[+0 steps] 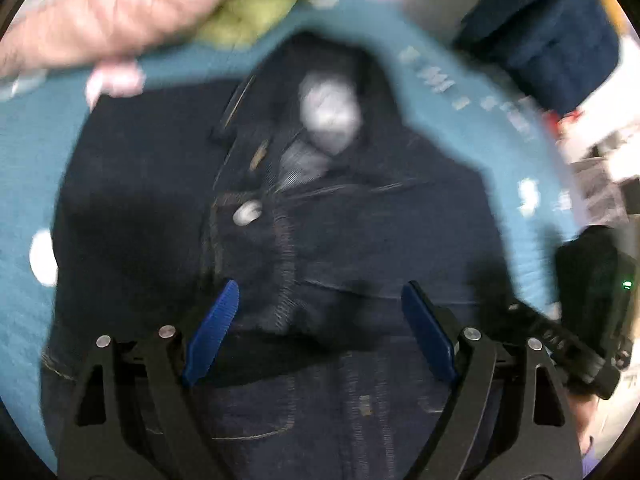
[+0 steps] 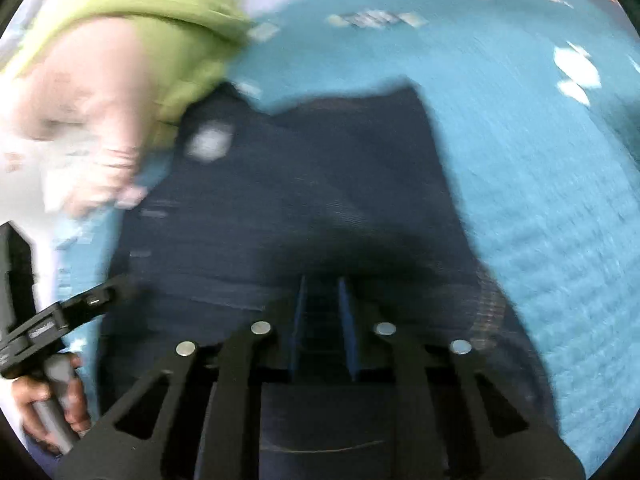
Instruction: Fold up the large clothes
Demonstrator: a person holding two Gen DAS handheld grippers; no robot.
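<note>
- A pair of dark denim jeans (image 1: 360, 240) is spread flat on a teal bed cover (image 1: 24, 168), waistband, button (image 1: 247, 213) and open fly turned up, so that the cloth can be reached from above.
- The left gripper (image 1: 320, 332) is held over the jeans near the fly, its blue pads wide apart and nothing caught between them; no grip is made yet.
- In the right wrist view the right gripper (image 2: 323, 328) is seen over the denim (image 2: 320, 184) with its pads drawn close together; whether cloth is pinched between them cannot be told through the blur.
- A green garment (image 2: 160, 4) and a pale pink one (image 1: 116, 12) are left at the far edge of the cover, apart from the work.
- Judged from the flat lay, the folding is only being started.
</note>
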